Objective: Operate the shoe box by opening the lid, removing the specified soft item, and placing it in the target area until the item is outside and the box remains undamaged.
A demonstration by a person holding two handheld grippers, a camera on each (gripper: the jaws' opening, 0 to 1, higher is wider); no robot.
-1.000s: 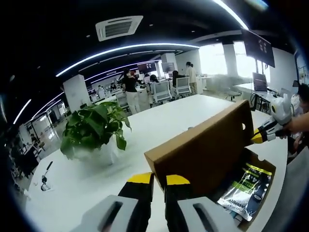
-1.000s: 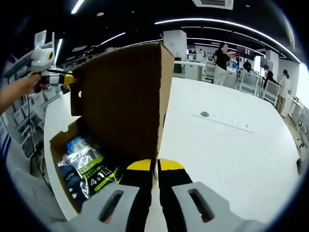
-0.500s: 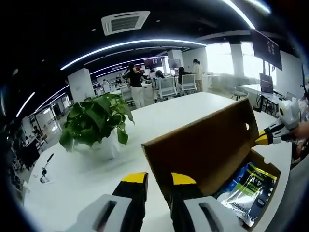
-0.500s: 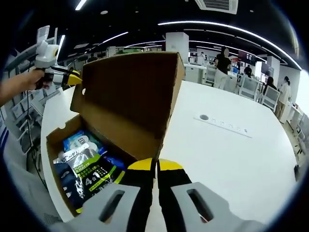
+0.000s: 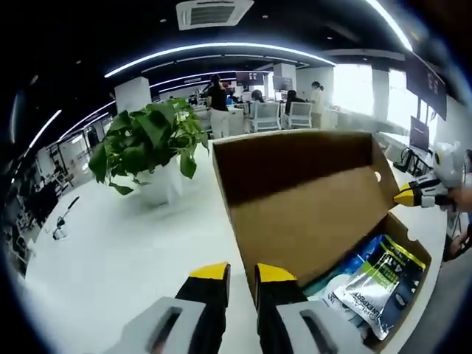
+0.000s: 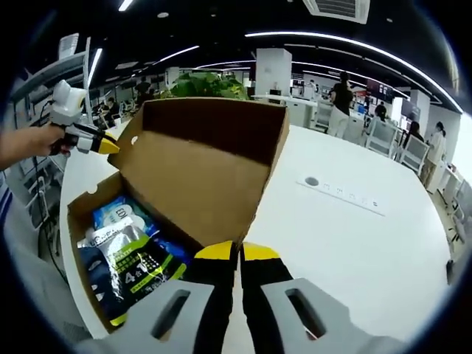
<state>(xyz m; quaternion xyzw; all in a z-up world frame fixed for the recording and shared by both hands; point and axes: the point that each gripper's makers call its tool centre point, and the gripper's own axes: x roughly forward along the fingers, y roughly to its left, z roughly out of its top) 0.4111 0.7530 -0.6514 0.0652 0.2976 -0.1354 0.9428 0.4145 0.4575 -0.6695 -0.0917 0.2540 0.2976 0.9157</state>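
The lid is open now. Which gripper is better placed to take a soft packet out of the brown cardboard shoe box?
Left, probably. The left gripper stands open near the silver-and-green soft packet, while the right gripper is shut, apparently pinching the brown cardboard lid open.

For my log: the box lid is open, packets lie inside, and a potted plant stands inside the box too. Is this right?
Not fully. The potted plant stands on the white table beside the shoe box, as the left gripper view shows. The lid is open and packets lie inside.
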